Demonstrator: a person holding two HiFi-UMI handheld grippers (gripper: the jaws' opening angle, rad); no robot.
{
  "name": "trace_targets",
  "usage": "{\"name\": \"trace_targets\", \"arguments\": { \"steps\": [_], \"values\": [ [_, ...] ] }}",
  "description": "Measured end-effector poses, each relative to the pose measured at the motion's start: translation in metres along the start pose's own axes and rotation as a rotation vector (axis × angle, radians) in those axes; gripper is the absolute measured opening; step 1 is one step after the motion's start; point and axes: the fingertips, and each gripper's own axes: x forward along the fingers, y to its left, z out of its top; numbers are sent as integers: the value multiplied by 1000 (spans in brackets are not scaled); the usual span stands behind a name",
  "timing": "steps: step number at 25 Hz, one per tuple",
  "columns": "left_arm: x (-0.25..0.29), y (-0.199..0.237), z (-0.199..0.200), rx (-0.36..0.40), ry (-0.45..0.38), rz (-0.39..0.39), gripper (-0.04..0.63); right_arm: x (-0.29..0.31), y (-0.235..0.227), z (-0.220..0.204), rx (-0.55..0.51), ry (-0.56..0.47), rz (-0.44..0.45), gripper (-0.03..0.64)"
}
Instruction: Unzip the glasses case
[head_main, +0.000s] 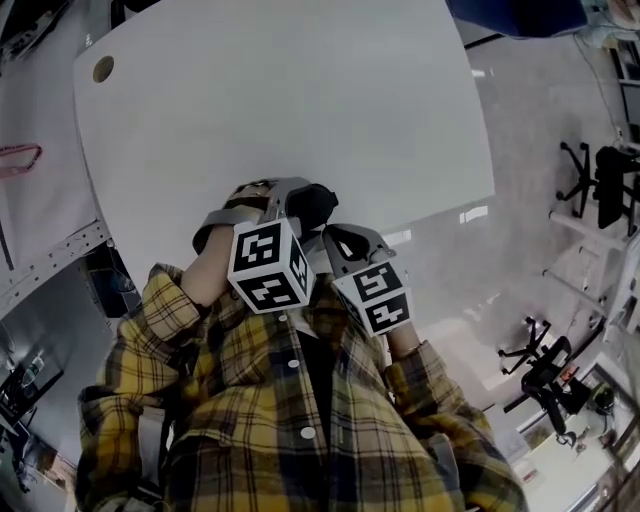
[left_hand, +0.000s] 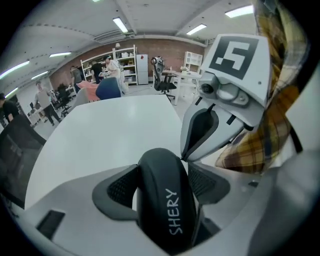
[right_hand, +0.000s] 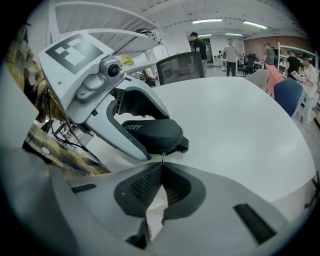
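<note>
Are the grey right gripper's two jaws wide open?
No, the right gripper has its jaw tips pinched together on the tiny metal zipper pull of the black oval glasses case.

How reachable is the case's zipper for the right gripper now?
Likely yes: the left gripper clamps the glasses case, and the right gripper, tips closed, seems to pinch its zipper pull, nothing between.

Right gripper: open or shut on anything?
Shut: the right gripper pinches the small zipper pull of the glasses case, jaw tips together.
</note>
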Motion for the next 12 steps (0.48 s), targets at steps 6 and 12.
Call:
{"name": "trace_targets", "arguments": {
  "steps": [6, 12],
  "values": [
    [4, -5, 1, 18, -35, 20, 321, 0, -5, -5, -69, -5, -27, -2],
    [4, -6, 3, 34, -53, 35, 318, -4, -17, -4, -274, 38, -109, -2]
  ]
}}
